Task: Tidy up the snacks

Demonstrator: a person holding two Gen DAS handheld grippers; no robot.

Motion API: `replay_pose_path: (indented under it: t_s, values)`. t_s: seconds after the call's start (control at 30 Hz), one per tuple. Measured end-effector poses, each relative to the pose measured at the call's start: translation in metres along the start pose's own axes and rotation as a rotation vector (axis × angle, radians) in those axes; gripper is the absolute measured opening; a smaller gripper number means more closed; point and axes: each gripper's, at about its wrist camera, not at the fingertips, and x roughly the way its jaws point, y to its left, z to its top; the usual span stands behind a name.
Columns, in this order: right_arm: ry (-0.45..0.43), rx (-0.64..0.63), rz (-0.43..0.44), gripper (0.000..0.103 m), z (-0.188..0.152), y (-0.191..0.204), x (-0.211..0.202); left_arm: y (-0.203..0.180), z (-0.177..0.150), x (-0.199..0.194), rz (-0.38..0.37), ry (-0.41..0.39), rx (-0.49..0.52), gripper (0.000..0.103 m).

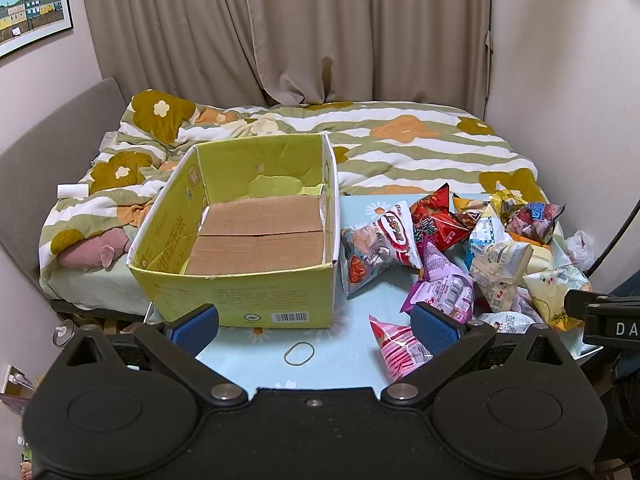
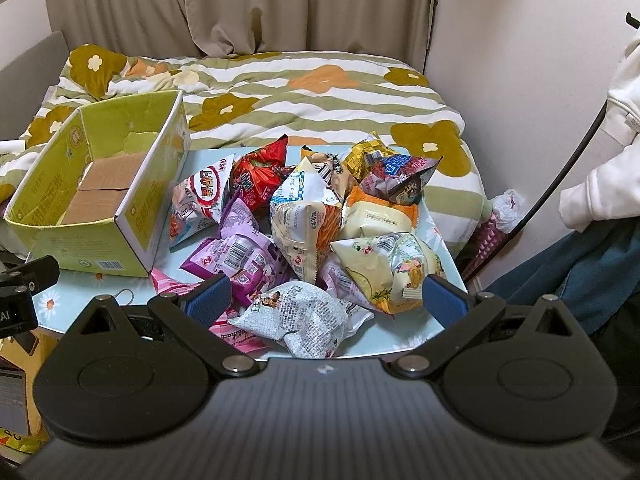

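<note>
A small bedroom: a floral-quilted bed behind a pale blue table. Nothing is sorted yet — the yellow-green cardboard box holds no snacks, and the whole heap of snack bags lies beside it, at its 3 o'clock. The left gripper and the right gripper both stand spread and hold nothing — a white crinkled packet sits between the right fingers, toward 6 o'clock.

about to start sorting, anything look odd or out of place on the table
A loose rubber band lies on the blue tablecloth before the empty cardboard box; it is no snack. The snack bags sit heaped, unsorted.
</note>
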Motion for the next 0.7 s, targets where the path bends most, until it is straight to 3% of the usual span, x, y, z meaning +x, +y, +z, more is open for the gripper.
replay_pose_path:
  t_s: [0.7]
  values:
    - [-0.002,-0.006,0.005,0.103,0.0,0.0014,0.0018,-0.0009,0.0023,-0.0019,-0.004,-0.003,0.005,0.103]
